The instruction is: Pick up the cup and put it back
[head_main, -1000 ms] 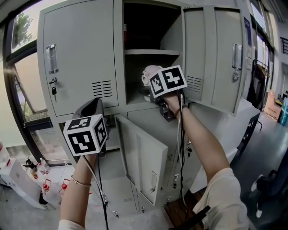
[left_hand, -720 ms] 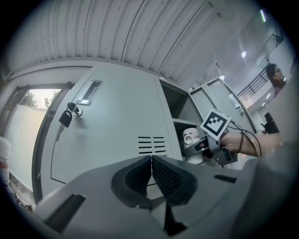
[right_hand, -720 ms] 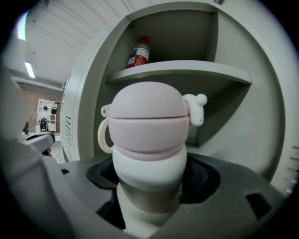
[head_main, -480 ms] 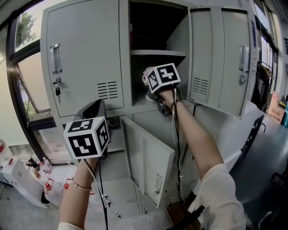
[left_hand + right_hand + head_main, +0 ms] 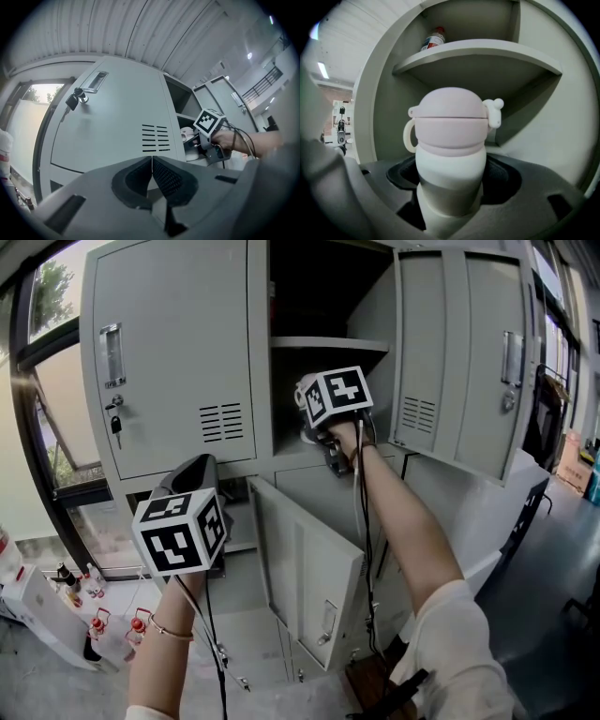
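Grey sheet-metal locker (image 5: 169, 352), smooth and matt, with flat panel doors, a block of louvred vent slots (image 5: 222, 423) and keys (image 5: 114, 424) hanging from the lock of the closed door. One upper door (image 5: 469, 362) and one lower door (image 5: 305, 568) stand open.

The cup (image 5: 449, 154) has a smooth, cylindrical white body and a domed pale lilac lid. A thin loop handle sits on one side of the lid and a small rounded knob on the other. It stands upright.

The right tool (image 5: 452, 180) is closed on the cup. Its dark, curved pads (image 5: 405, 174) press on either side of the white body, below the lid. The cup's base is hidden behind the tool. In the head view the cup (image 5: 305, 395) is at the mouth of the open upper compartment, beneath the thin metal shelf (image 5: 487, 51). A bottle (image 5: 433, 38) with a red-and-white label stands on that shelf.

The left tool (image 5: 152, 173) is lower, in front of the closed door and well apart from the cup. Its ribbed black pads (image 5: 136, 180) meet with nothing between them.
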Demonstrator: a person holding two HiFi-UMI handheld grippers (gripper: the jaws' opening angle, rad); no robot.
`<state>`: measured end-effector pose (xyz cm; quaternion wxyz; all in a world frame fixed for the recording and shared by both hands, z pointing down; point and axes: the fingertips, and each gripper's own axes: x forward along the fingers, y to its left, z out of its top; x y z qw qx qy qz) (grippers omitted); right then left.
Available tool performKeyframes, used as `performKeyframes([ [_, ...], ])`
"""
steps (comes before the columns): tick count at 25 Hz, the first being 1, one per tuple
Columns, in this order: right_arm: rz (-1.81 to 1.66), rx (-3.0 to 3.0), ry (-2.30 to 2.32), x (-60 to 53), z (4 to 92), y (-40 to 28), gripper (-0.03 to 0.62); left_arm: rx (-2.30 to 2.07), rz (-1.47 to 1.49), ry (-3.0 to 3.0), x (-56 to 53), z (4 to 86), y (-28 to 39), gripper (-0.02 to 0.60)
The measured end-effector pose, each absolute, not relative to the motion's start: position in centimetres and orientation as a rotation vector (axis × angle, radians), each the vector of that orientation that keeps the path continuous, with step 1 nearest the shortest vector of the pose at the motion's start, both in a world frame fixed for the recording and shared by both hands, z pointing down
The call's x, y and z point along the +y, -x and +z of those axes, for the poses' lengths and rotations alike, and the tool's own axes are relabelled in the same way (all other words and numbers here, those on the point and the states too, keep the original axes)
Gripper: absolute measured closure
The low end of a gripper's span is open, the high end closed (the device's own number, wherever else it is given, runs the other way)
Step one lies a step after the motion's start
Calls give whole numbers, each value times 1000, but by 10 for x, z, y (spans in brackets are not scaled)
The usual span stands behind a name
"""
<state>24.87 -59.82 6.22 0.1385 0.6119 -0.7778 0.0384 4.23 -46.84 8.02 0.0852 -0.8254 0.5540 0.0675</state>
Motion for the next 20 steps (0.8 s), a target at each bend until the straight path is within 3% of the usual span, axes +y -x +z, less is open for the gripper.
performKeyframes([
  [15,-35,-2309,-1907,-541,37,-260,238,1675,174,2482,-435,106,-49,572],
  [20,-54,-2330,-1947,-502,44,-275,292,1691,170,2489,-411,122,-51,572],
])
